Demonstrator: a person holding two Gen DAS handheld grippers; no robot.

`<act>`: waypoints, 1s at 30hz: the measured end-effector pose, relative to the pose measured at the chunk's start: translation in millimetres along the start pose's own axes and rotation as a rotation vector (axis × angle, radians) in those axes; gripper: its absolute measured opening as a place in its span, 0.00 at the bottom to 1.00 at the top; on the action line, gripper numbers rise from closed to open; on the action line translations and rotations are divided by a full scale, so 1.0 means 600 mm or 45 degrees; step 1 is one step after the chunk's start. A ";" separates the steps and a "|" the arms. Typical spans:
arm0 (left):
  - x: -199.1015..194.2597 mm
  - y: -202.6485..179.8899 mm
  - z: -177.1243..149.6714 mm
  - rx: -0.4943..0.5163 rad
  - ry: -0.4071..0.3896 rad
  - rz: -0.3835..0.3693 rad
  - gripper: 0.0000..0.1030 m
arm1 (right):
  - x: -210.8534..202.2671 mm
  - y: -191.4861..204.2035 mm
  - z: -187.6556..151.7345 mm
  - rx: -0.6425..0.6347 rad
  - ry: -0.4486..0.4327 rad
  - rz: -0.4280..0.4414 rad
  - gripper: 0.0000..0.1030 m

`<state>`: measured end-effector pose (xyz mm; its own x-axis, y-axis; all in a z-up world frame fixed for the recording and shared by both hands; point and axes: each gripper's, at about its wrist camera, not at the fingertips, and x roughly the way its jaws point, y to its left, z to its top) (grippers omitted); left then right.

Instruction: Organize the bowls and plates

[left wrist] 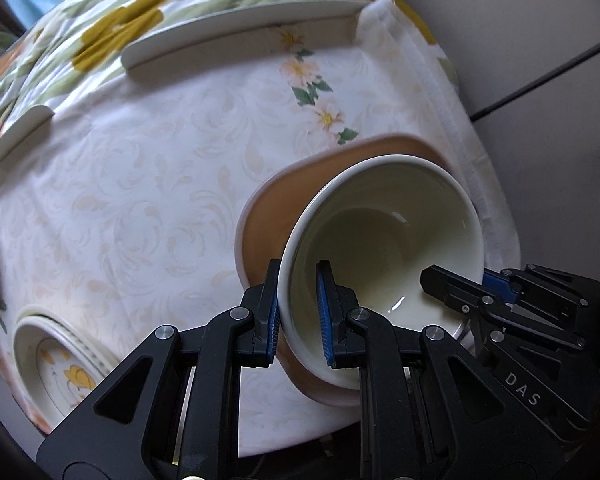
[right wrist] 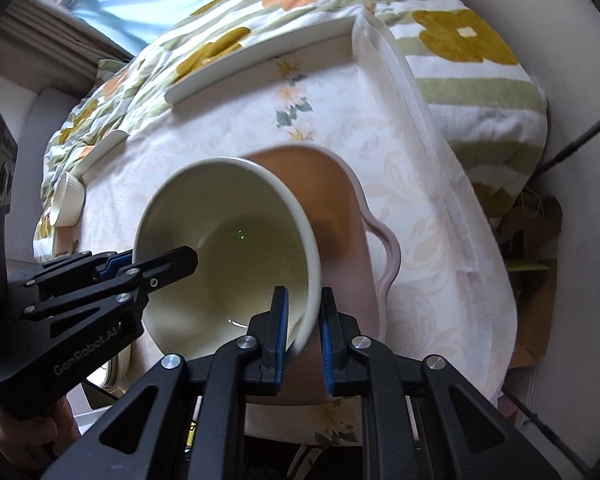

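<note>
A cream bowl [left wrist: 384, 236] is held over a tan plate [left wrist: 284, 208] with a scalloped rim. My left gripper [left wrist: 300, 312] is shut on the bowl's left rim. My right gripper [right wrist: 304, 328] is shut on the opposite rim of the same bowl [right wrist: 228, 240], with the tan plate [right wrist: 340, 216] behind it. Each gripper shows in the other's view: the right [left wrist: 496, 292] and the left [right wrist: 120, 272].
A white tablecloth [left wrist: 140, 184] covers the table. White plates [left wrist: 236, 36] lie at the far edge, another [left wrist: 16, 124] at far left. A flowered dish stack [left wrist: 56, 364] sits near left. A small cream cup [right wrist: 66, 200] lies on its side. A wall stands at right.
</note>
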<state>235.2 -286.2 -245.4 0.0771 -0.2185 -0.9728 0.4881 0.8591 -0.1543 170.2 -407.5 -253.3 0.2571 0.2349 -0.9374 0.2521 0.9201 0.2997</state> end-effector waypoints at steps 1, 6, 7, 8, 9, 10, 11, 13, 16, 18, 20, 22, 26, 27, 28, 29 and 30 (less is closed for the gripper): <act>0.004 -0.001 0.002 0.008 0.005 0.002 0.14 | 0.002 -0.001 -0.002 0.009 0.003 -0.007 0.13; 0.019 -0.007 0.009 0.059 0.030 0.016 0.14 | 0.011 -0.006 -0.004 0.053 0.010 -0.036 0.13; 0.021 -0.007 0.012 0.066 0.034 0.020 0.14 | 0.012 -0.007 -0.004 0.058 0.010 -0.041 0.13; 0.023 -0.009 0.013 0.073 0.034 0.027 0.14 | 0.013 -0.009 -0.005 0.061 0.010 -0.044 0.13; 0.025 -0.010 0.014 0.077 0.035 0.028 0.14 | 0.014 -0.009 -0.006 0.065 0.012 -0.049 0.13; 0.025 -0.010 0.015 0.082 0.035 0.029 0.14 | 0.015 -0.009 -0.006 0.068 0.014 -0.058 0.13; 0.025 -0.011 0.016 0.090 0.029 0.033 0.14 | 0.016 -0.010 -0.007 0.070 0.014 -0.063 0.13; 0.025 -0.015 0.017 0.112 0.025 0.052 0.14 | 0.017 -0.010 -0.007 0.076 0.011 -0.064 0.13; 0.024 -0.020 0.020 0.127 0.028 0.056 0.14 | 0.015 -0.008 -0.007 0.078 0.013 -0.079 0.13; 0.019 -0.022 0.021 0.134 0.016 0.065 0.14 | 0.010 -0.007 -0.009 0.083 0.005 -0.086 0.13; 0.013 -0.026 0.023 0.148 0.002 0.079 0.14 | 0.003 -0.006 -0.008 0.081 -0.008 -0.085 0.13; 0.013 -0.025 0.026 0.156 0.007 0.085 0.14 | -0.002 -0.006 -0.006 0.073 -0.014 -0.092 0.13; -0.004 -0.025 0.017 0.154 -0.009 0.089 0.14 | -0.015 -0.005 -0.008 0.060 -0.028 -0.095 0.13; -0.011 -0.027 0.015 0.153 -0.020 0.090 0.14 | -0.021 -0.004 -0.009 0.053 -0.037 -0.096 0.13; -0.019 -0.029 0.014 0.153 -0.032 0.092 0.14 | -0.026 -0.002 -0.011 0.050 -0.045 -0.093 0.13; -0.026 -0.032 0.011 0.153 -0.043 0.094 0.14 | -0.030 -0.002 -0.012 0.049 -0.051 -0.090 0.13; -0.034 -0.033 0.009 0.152 -0.055 0.094 0.14 | -0.035 -0.001 -0.013 0.042 -0.058 -0.089 0.13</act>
<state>228.8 -301.1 -221.4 0.1527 -0.1787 -0.9720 0.5792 0.8131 -0.0585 157.2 -410.2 -235.0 0.2801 0.1552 -0.9473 0.3011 0.9229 0.2402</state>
